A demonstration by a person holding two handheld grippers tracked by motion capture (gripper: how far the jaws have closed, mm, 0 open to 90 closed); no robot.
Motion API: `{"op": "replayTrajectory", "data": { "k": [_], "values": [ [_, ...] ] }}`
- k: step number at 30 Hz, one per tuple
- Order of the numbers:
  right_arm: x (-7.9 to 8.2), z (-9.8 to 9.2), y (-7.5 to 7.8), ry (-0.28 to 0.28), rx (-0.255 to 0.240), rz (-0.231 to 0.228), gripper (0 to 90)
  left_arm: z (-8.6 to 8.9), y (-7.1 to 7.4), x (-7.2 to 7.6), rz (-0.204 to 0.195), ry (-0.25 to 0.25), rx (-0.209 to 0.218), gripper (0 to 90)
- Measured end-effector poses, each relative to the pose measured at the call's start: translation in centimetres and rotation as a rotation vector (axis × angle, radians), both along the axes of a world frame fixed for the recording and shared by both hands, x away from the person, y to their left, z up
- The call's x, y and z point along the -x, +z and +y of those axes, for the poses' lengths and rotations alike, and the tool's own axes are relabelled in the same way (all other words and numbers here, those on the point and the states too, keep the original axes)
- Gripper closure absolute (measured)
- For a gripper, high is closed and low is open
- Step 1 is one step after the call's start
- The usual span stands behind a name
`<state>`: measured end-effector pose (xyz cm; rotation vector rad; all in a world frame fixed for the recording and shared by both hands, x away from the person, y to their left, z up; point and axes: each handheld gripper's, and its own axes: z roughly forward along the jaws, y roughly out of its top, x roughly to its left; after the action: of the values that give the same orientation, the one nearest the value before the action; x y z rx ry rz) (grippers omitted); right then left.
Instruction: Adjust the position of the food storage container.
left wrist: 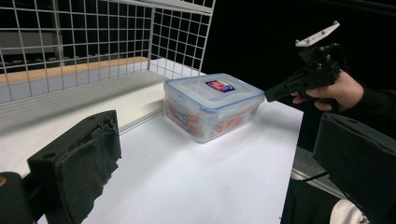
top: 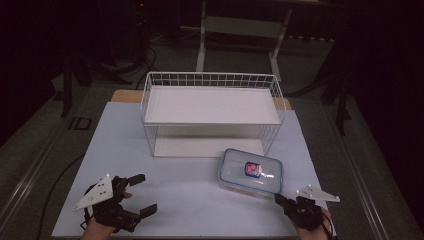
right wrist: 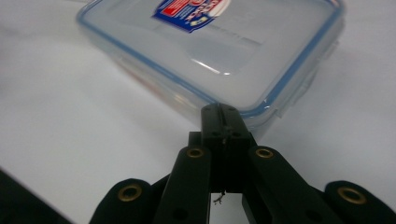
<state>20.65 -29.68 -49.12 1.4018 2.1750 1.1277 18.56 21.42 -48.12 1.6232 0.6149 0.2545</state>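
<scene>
Left gripper (top: 142, 195) near edge of worktop (top: 165, 200), fingers wide apart, empty. Right gripper (top: 278, 198) fingers pressed together, empty, tips at near corner of lidded container (top: 251, 171). Container sits before wire shelf rack (top: 212, 112). Likely step: nudging container; next needs steady push toward rack.

Clear lidded container (left wrist: 212, 105) on white table (left wrist: 196, 186), wire rack (left wrist: 93, 42) behind, right hand-held gripper (left wrist: 273, 93) closed beside it

place: lab | cues: dark room, white table (top: 165, 200), metal frame legs (top: 201, 45)
</scene>
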Motion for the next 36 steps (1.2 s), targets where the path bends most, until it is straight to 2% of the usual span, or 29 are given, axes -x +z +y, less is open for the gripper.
{"op": "replayTrajectory", "data": {
  "k": [3, 6, 9, 14, 19, 26, 36],
  "values": [
    [-0.4, -0.4, 0.4, -0.015, -0.019, -0.004, 90.0, 0.0, 0.0, 0.0, 0.001, 0.000, 0.001, 0.3],
    [-1.0, -0.9, 1.1, -0.041, -0.004, -0.042, 90.0, -0.1, 0.0, 0.0, 0.004, -0.001, 0.001, 0.3],
    [-2.4, -2.0, 1.2, -0.086, 0.011, -0.055, 90.0, -0.1, -0.1, 0.0, 0.005, -0.003, 0.001, 0.4],
    [-4.7, -2.9, 0.1, -0.132, 0.014, -0.022, 90.0, -0.1, -0.1, -0.1, 0.009, -0.003, 0.004, 0.3],
    [-6.4, -2.8, -0.8, -0.140, 0.018, 0.008, 90.0, -0.2, -0.2, -0.1, 0.012, -0.008, -0.002, 0.4],
    [-7.4, -2.5, -0.8, -0.150, 0.023, 0.008, 90.0, -0.3, -0.3, -0.2, 0.016, -0.015, 0.002, 0.4],
    [-8.6, 0.0, -0.6, -0.087, 0.030, 0.014, 90.0, -0.3, -0.2, -0.2, 0.017, -0.020, 0.001, 0.4]
  ]
}}
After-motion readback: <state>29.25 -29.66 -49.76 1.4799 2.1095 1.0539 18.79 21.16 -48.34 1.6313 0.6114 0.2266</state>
